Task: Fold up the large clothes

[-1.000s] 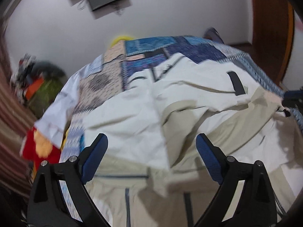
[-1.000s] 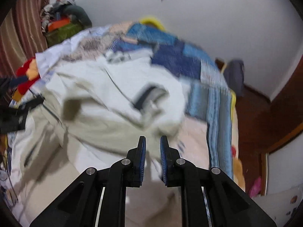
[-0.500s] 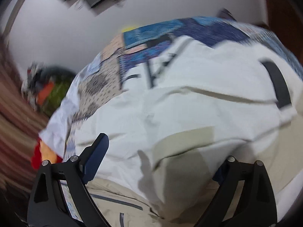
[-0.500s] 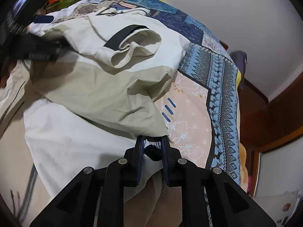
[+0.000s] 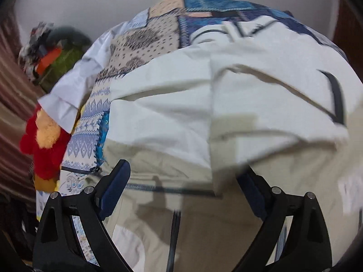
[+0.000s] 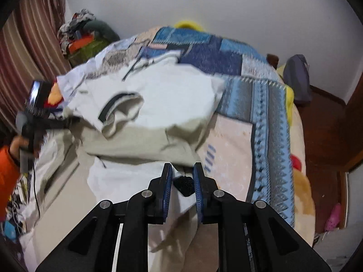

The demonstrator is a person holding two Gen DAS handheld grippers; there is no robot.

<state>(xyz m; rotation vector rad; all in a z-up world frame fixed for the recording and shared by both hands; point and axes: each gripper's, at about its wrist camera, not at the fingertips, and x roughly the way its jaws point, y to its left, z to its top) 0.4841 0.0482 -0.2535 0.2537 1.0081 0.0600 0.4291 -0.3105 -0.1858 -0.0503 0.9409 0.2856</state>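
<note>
A: Left gripper [image 5: 181, 179] is hanging jaws wide over the cream jacket [image 5: 226, 95], which is lying on the bed [image 6: 267, 117]
B: Right gripper [image 6: 182, 176] jaws narrow, pinching its hem

Soft, even indoor light is filling both views, probably coming from overhead. The left gripper [image 5: 182, 179] is casting a soft shadow onto the jacket [image 5: 226, 104] below it. Motion blur is smearing the jacket's right edge and the clutter left of it in the left view; in the right view the jacket [image 6: 158, 104] is also looking soft. Fisheye distortion is bending the wall [image 6: 261, 11] above the jacket, and dark vignetting is ringing every frame corner.
</note>
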